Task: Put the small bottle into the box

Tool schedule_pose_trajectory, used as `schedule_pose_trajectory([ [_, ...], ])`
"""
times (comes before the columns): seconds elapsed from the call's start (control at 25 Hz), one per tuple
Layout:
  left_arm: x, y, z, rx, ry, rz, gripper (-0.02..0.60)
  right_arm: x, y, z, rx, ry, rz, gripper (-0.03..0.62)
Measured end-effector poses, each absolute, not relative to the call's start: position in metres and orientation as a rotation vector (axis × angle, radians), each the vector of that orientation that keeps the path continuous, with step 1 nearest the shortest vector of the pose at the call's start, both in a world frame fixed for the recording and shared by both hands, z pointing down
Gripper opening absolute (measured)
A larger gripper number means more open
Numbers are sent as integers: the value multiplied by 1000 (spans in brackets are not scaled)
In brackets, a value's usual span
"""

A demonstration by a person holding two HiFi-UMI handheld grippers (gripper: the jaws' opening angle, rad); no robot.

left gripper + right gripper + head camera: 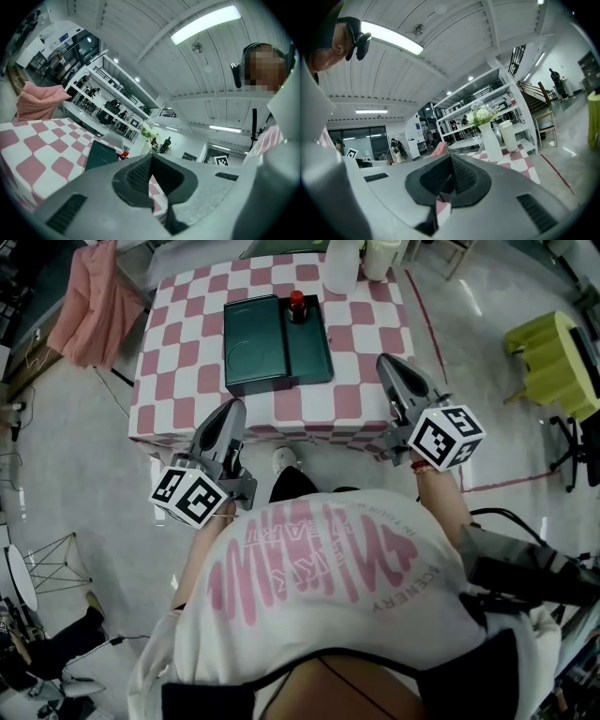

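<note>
The head view gives us the whole checkered table (187, 381), yet our own white shirt (328, 587) fills the lower half of it and covers the floor near us. Only the toe of a shoe (284, 460) shows below the cloth's near edge. The white vase (342, 268) and the white cup (380, 257) at the far edge are cut off by the top of the frame. The dark green box (262, 348) lies open near the middle of the table in two halves. The left half has a round recess, and we see nothing in it. The small bottle (297, 307), with its red cap, appears to stand in the right half against the far wall. We cannot be sure its base is inside rather than on the rim. From the left gripper view we make out only a corner of the box and the red cap beside it, because the gripper's grey body blocks the rest of the table. The right gripper view shows the vase with its flowers (483, 115) and the cup, but neither box nor bottle. The left gripper (234, 411) is held over the table's near edge with its jaws pressed together on nothing. The right gripper (386, 360) reaches in over the table's right side, its jaws likewise closed and empty. Both are well apart from the bottle. A pink cloth (94, 306) hangs to the left of the table.
</note>
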State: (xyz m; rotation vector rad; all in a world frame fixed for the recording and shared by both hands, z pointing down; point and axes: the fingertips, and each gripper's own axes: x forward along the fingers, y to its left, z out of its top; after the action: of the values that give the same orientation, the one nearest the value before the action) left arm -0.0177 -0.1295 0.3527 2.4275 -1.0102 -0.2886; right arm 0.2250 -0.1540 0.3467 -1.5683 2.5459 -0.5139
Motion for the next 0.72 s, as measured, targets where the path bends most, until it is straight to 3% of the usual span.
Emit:
schedule_pose_trajectory([
  [0.72, -5, -80, 356, 2428, -1008, -286, 8, 231, -106, 356, -1542, 2571, -544, 6],
])
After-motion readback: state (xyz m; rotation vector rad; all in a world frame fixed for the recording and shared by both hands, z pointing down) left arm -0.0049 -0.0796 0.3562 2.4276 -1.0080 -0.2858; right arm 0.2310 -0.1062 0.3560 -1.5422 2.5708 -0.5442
